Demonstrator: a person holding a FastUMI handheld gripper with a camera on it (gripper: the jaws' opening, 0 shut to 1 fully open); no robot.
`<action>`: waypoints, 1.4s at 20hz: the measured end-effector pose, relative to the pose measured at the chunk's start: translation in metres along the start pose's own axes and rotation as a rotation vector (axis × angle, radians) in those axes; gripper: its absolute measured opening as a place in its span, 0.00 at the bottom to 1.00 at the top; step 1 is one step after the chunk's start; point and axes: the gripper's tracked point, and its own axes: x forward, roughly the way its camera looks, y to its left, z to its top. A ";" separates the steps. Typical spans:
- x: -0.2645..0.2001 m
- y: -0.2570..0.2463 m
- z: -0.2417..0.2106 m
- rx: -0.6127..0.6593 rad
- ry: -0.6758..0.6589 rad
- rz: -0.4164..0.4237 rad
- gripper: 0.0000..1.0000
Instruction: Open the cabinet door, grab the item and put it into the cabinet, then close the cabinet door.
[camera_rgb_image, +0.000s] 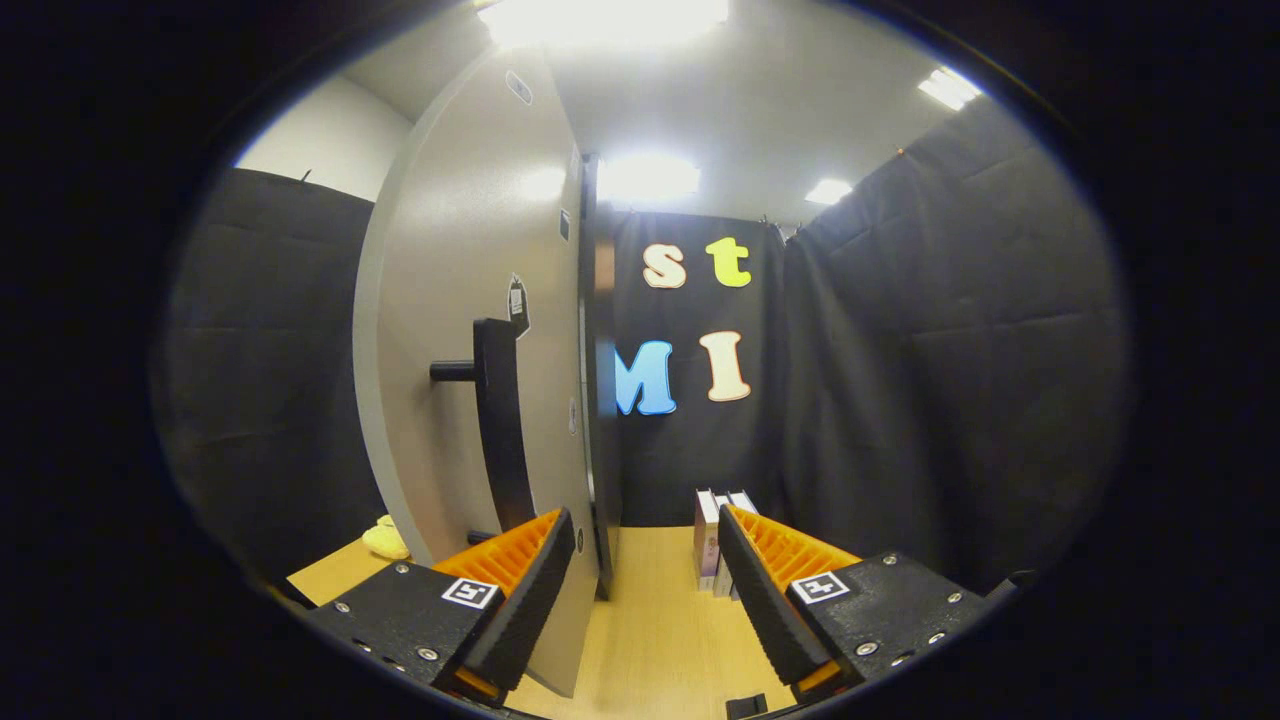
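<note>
Two spread, empty fingers of the gripper (645, 545) straddle the cabinet door (470, 300) edge, its upright handle (503, 420) just beyond the left finger.

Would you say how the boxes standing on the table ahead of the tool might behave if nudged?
The boxes stand upright on narrow bases, so they look apt to tip. They seem stiff card, probably light. On the smooth wooden table they may slide first. The tool is open, with the cabinet door edge between its fingers.

The gripper camera sits low over the desk (650, 620), looking forward along the spread fingers (520, 600), close to the door (460, 330) edge.
</note>
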 end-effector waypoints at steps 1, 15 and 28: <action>0.000 0.015 -0.003 0.017 0.005 0.014 0.90; 0.049 0.185 -0.008 0.060 0.033 0.159 0.91; 0.098 0.300 -0.025 -0.013 0.037 0.268 0.92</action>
